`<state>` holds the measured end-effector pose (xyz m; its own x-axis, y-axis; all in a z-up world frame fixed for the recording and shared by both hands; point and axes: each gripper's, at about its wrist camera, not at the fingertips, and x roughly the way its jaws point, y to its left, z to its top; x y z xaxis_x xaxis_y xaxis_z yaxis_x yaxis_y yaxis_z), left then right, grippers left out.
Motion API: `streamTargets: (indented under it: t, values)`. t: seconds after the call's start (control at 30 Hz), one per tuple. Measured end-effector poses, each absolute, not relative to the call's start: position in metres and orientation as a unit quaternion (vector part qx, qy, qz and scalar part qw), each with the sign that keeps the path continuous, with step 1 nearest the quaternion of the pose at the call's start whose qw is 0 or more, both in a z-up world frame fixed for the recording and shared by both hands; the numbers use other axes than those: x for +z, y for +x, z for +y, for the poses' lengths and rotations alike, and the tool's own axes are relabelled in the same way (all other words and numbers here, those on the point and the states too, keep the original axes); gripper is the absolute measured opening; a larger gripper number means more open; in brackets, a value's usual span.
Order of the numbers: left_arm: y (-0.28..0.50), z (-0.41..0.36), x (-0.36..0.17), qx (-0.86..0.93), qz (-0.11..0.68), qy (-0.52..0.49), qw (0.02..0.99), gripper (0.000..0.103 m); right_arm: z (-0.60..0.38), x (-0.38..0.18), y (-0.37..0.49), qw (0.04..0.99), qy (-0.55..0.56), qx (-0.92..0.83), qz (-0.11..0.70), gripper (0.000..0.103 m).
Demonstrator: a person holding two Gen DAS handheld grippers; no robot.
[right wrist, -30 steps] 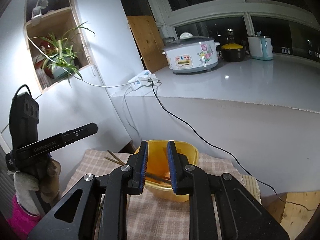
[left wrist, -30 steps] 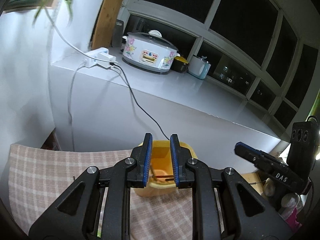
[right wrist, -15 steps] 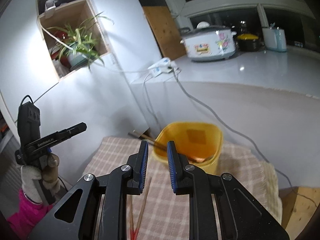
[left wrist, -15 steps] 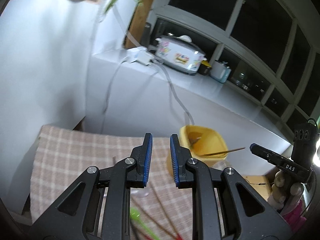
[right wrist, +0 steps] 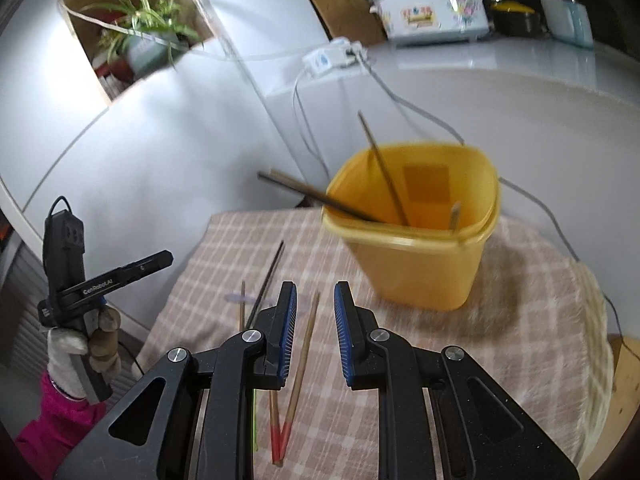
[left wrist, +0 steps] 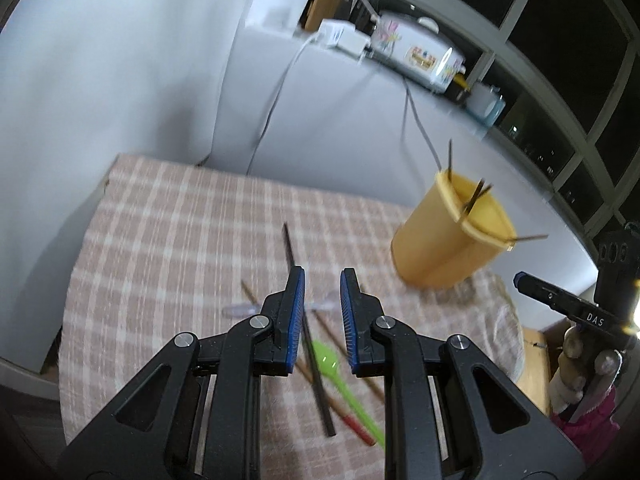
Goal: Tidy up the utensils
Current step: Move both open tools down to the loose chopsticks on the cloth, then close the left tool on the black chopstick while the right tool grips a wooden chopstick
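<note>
Right wrist view, yellow bin (right wrist: pixel 424 264) on checked cloth (right wrist: pixel 500 344), chopsticks (right wrist: pixel 386 174) leaning inside

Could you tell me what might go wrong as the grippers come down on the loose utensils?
The chopsticks and the green spoon lie crossed on the cloth, so a narrow left gripper might pinch two or nudge them. The chopsticks already in the bin lean over its rim; the right gripper could knock them.

Chopsticks (right wrist: pixel 306 344) on cloth (more in yellow bin (right wrist: pixel 420 256)).
</note>
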<state>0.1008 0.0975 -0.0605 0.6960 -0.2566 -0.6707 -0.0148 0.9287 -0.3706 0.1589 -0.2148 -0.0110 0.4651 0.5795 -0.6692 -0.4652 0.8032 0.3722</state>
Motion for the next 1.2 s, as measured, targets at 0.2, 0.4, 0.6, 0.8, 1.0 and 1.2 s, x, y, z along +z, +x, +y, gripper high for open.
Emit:
streamTargets:
  t: [0.2, 0.4, 0.6, 0.8, 1.0, 1.2]
  values:
    - [0.108, 0.091, -0.088, -0.075, 0.421, -0.177, 0.886, 0.016, -0.197, -0.042, 0.161, 0.829, 0.063, 0.312, 0.460, 0.018]
    - [0.121, 0.086, -0.112, -0.084, 0.455, -0.182, 0.867, 0.016, -0.183, -0.064, 0.164, 0.810, 0.056, 0.315, 0.491, 0.018]
    - [0.134, 0.082, -0.130, -0.086, 0.482, -0.181, 0.853, 0.016, -0.172, -0.083, 0.167, 0.794, 0.054, 0.318, 0.516, 0.018]
    - [0.146, 0.073, -0.143, -0.089, 0.504, -0.173, 0.841, 0.016, -0.158, -0.098, 0.174, 0.781, 0.055, 0.317, 0.535, 0.018]
    - [0.161, 0.070, -0.151, -0.086, 0.518, -0.172, 0.833, 0.016, -0.143, -0.109, 0.182, 0.773, 0.044, 0.313, 0.550, 0.018]
    - [0.171, 0.069, -0.159, -0.086, 0.529, -0.169, 0.827, 0.016, -0.129, -0.116, 0.185, 0.771, 0.026, 0.309, 0.556, 0.018]
